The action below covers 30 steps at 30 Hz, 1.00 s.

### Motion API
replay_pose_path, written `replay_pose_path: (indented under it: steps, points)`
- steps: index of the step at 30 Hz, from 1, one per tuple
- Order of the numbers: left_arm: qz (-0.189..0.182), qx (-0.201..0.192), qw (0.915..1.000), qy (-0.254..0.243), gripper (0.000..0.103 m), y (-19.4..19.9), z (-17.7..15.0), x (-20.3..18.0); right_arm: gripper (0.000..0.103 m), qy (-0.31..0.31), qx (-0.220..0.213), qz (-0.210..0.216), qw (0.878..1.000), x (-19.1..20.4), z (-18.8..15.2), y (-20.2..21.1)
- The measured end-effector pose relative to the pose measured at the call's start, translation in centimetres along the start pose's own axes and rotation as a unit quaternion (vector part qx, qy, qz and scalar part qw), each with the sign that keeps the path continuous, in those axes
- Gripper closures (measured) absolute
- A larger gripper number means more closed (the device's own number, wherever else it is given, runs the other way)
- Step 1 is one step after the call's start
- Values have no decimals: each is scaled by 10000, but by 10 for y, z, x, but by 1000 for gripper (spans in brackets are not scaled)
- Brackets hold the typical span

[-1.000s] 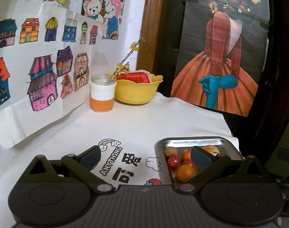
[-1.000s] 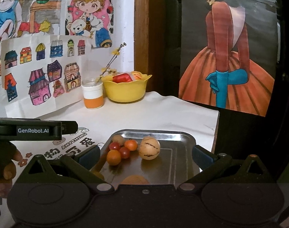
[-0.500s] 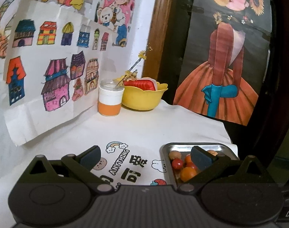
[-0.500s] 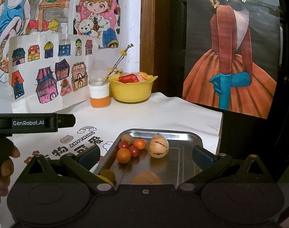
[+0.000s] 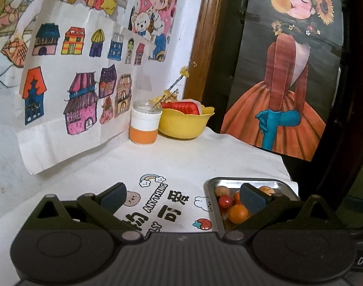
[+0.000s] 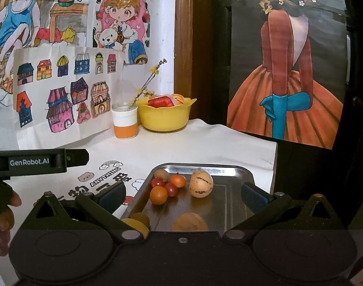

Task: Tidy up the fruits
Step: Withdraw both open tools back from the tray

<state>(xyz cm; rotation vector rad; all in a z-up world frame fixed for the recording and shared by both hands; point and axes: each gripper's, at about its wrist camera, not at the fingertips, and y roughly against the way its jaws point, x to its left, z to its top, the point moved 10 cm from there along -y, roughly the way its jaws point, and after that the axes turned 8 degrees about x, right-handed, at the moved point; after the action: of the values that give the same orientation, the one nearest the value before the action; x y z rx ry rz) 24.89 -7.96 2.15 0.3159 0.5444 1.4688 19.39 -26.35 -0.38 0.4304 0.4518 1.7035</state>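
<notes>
Right hand-held gripper (image 6: 182, 196): jaws standing spread wide, gripping nothing, hanging over the near part of the metal tray (image 6: 236, 170). Left hand-held gripper (image 5: 181, 196): jaws likewise spread and empty, hanging over the printed white cloth (image 5: 157, 157) covering the table, its right finger overlapping the tray's left portion in the left wrist view.

Fruits are lying in the tray. Nearest the right camera: a tan round fruit (image 6: 189, 222) and a yellowish one (image 6: 136, 219) at the near edge, both partly hidden by the gripper body. Farther in: an orange tomato (image 6: 158, 195), two small red tomatoes (image 6: 158, 182) (image 6: 171, 189) touching it, a smaller orange one (image 6: 177, 180), a brownish fruit (image 6: 161, 174) at the far left corner, and a pale streaked melon-like fruit (image 6: 201, 183) just beside the cluster.

At the table's far end a yellow bowl (image 6: 165, 116) is sitting, holding a red item and something orange; just beside it, an orange-and-white cup (image 6: 124, 124) with a flowering twig. Drawings are hanging on the wall behind.
</notes>
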Motion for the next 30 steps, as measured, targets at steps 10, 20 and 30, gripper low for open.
replay_pose_path:
  steps: [10, 20, 30]
  points:
    - [-3, 29, 10000, 93, 0, 8, -8, 0, 1, -115, -71, -25, 9999, -1, -2, 7]
    - [72, -51, 9999, 145, 0, 18, -14, 6, 1, -195, -88, -135, 9997, -2, -8, 13]
    - [77, -128, 9998, 139, 0, 26, -20, 8, 1, -310, -189, -303, 9989, -6, -12, 24]
